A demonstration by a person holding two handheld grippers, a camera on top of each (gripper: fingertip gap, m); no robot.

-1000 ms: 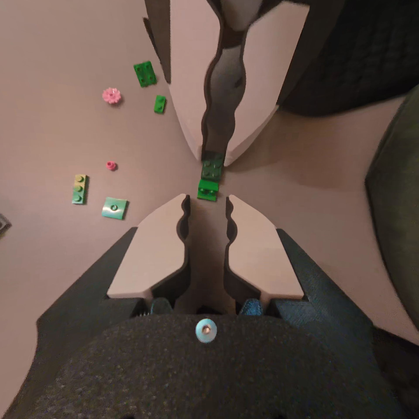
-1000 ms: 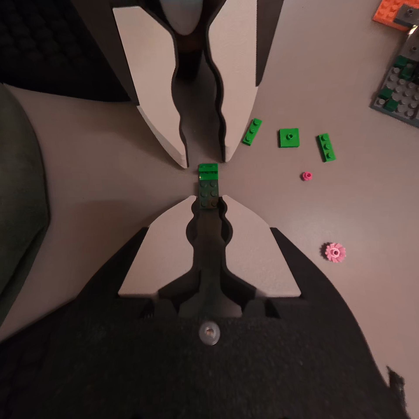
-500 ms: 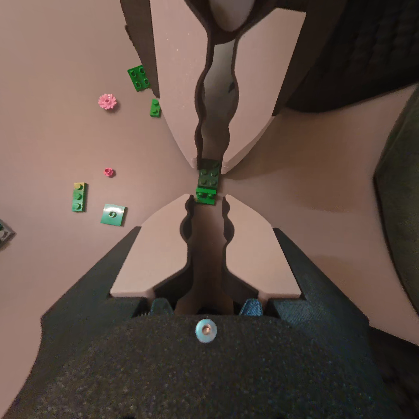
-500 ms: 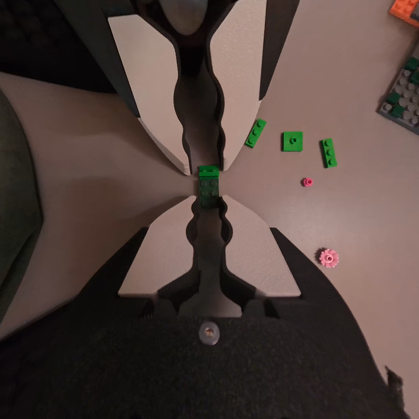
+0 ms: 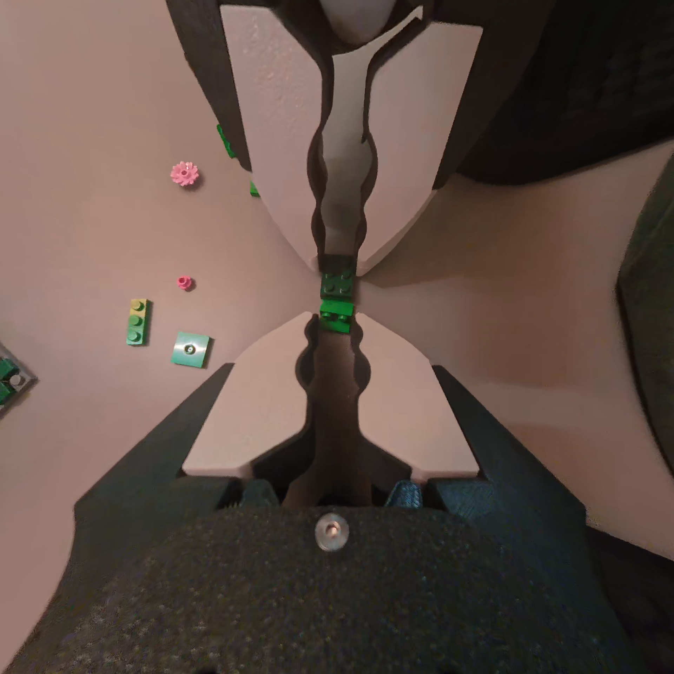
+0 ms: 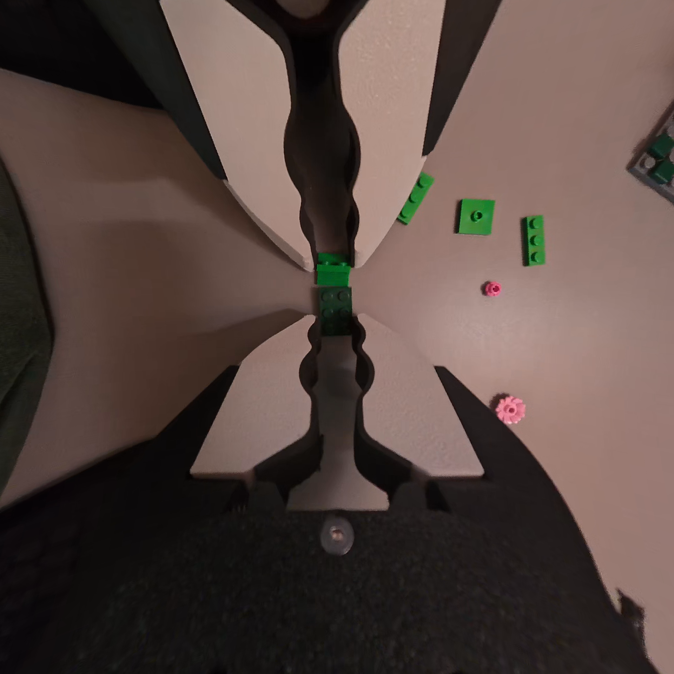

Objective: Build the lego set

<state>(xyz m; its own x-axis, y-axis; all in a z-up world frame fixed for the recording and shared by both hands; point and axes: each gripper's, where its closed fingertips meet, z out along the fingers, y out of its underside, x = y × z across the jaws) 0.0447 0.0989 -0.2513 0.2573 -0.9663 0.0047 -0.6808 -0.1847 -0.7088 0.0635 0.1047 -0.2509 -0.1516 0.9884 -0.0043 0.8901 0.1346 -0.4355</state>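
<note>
Left tongs clenched on a bright green brick; right tongs clenched on a dark green plate. Both pieces meet tip to tip, mid-surface, apparently lifted off it. Risks: studs look misaligned, so pushing could skew or pop a piece out of its shallow end-grip. Spare green plates and pink flower lie toward the far side, near the grey baseplate.

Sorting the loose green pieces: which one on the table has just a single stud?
The square green plate, lying between the two three-stud strips; it is smooth except for one centre stud.
</note>
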